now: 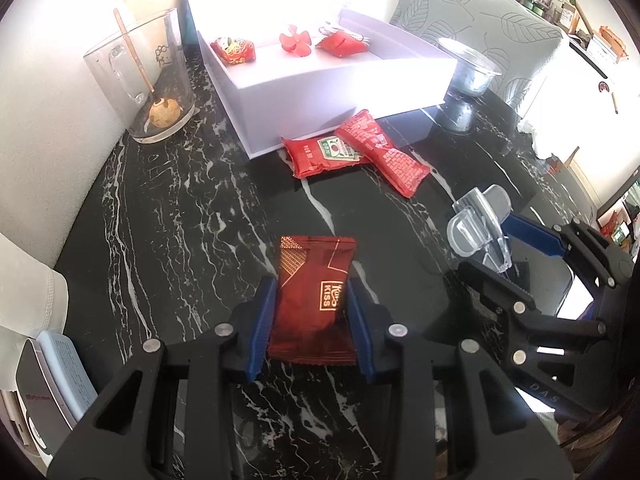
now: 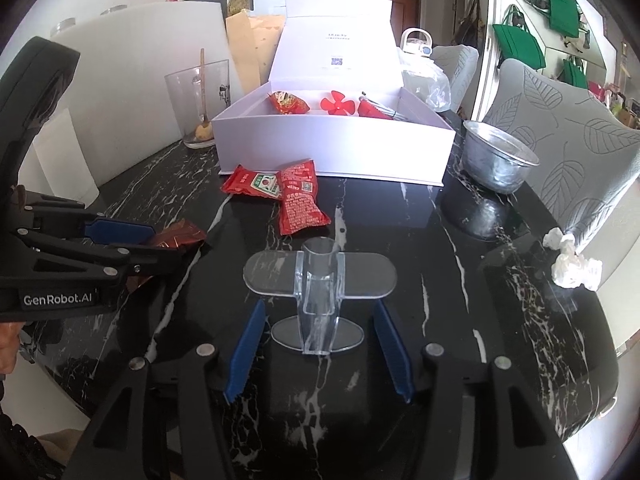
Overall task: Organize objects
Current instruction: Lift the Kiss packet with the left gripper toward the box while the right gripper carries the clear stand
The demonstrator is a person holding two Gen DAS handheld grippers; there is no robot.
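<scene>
a glossy black marble-patterned table veined in white is seen bearing a smooth white rectangular box with its lid raised, and two crinkled red sachets are laid overlapping against its front wall. a dark red foil wafer packet is clamped flat between the ribbed blue pads of the left gripper near the table's front edge. a clear plastic aeroplane-shaped piece is left resting on the table between the parted, untouching pads of the right gripper.
</scene>
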